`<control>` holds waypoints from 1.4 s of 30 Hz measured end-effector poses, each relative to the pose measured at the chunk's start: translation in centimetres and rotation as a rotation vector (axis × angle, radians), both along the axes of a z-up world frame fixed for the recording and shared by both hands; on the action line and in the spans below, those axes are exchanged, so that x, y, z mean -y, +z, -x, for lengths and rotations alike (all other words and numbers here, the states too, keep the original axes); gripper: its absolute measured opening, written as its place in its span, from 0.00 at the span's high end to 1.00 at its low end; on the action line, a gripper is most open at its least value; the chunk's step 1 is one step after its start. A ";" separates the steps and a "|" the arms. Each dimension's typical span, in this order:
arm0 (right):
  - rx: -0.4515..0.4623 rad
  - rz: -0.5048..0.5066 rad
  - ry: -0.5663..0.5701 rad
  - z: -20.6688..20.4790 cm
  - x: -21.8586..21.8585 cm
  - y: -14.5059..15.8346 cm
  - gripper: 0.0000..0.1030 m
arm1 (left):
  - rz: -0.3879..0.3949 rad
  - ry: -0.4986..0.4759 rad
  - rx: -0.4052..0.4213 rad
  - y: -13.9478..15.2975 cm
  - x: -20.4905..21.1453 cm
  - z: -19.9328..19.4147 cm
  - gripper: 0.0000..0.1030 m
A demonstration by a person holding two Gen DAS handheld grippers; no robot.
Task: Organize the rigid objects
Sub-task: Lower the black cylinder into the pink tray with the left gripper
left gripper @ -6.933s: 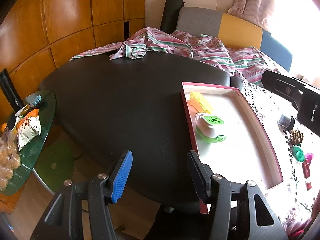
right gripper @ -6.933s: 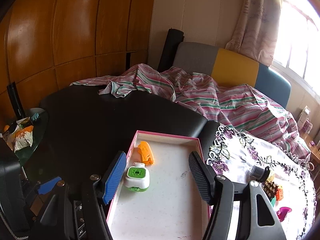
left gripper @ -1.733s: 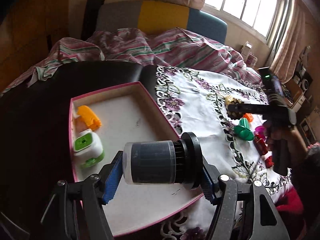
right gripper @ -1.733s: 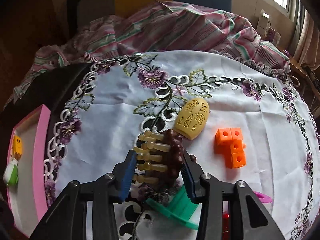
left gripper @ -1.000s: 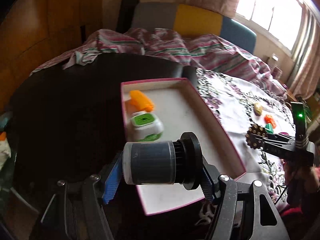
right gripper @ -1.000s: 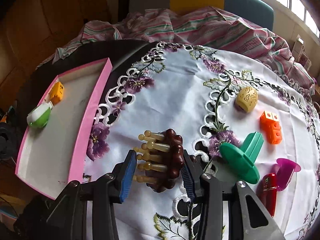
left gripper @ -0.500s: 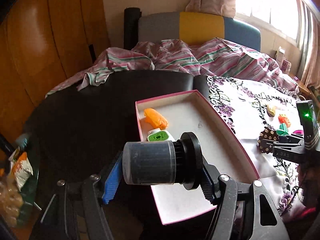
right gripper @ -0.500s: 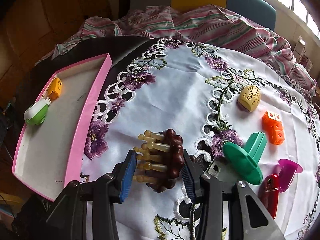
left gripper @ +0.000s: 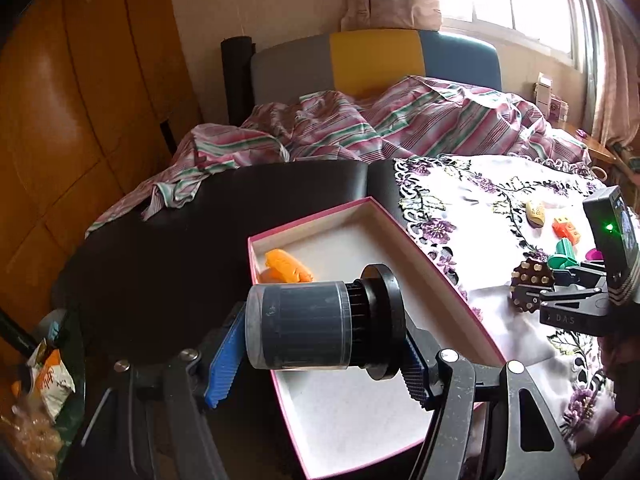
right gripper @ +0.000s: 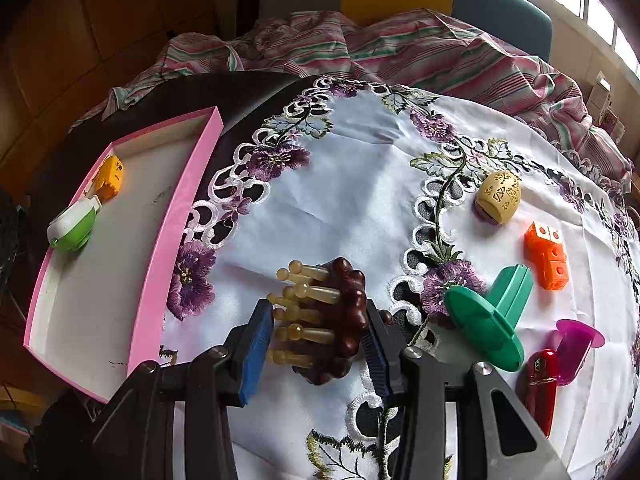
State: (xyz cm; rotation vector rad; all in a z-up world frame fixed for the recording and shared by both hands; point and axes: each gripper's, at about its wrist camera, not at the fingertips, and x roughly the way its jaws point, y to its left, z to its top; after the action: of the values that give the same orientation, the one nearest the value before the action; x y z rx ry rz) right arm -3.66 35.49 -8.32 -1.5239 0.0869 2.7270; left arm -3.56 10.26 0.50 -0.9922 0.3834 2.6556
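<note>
My left gripper (left gripper: 320, 356) is shut on a dark grey cylinder with a black flanged end (left gripper: 316, 326), held sideways above the near end of the pink-rimmed white tray (left gripper: 452, 286). An orange toy (left gripper: 286, 266) lies in the tray; the green-and-white toy (right gripper: 74, 222) shows only in the right wrist view. My right gripper (right gripper: 316, 348) is shut on a brown wooden massager with pale pegs (right gripper: 332, 312), held over the embroidered cloth (right gripper: 352, 200) right of the tray (right gripper: 188, 188). The left wrist view also catches the right gripper (left gripper: 532, 292) with the massager (left gripper: 530, 284).
On the cloth lie a tan carved egg (right gripper: 498, 196), an orange block (right gripper: 546, 254), a green flanged piece (right gripper: 488, 316), a purple funnel shape (right gripper: 576, 344) and a red piece (right gripper: 540, 380). A striped blanket (left gripper: 380, 124) covers the sofa behind. Snack bags (left gripper: 44, 376) sit on a glass side table at left.
The left gripper with the cylinder has drawn back and up and rolled, so the tray sits further right and the green-and-white toy is hidden behind the cylinder. The right gripper has stayed put.
</note>
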 end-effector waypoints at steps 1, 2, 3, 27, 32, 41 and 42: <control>0.000 -0.001 0.001 0.0 0.0 0.0 0.58 | 0.002 -0.003 -0.004 0.0 -0.2 0.1 0.33; 0.000 -0.001 0.002 0.0 0.0 0.0 0.58 | 0.005 -0.007 -0.006 0.1 -0.4 0.1 0.33; 0.001 0.000 0.002 0.0 0.0 0.0 0.58 | 0.007 -0.011 -0.007 0.1 -0.6 0.3 0.33; 0.000 0.008 -0.001 0.2 -0.2 0.0 0.58 | -0.265 0.006 0.331 -4.2 -2.0 15.5 0.33; 0.000 0.014 -0.003 0.3 -0.2 0.1 0.58 | -0.232 0.034 0.364 -6.2 -2.7 18.2 0.33; -0.001 0.016 -0.003 0.4 -0.4 0.0 0.58 | -0.233 0.068 0.377 -7.0 -1.7 19.3 0.29; -0.001 0.015 -0.003 0.4 -0.4 0.0 0.58 | -0.237 0.067 0.360 -6.6 -1.3 18.9 0.29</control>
State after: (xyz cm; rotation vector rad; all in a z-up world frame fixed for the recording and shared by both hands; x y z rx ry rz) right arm -4.08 35.87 -8.33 -1.5244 0.1098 2.7309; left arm -22.49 11.59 -6.09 -1.3848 -0.0421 2.4332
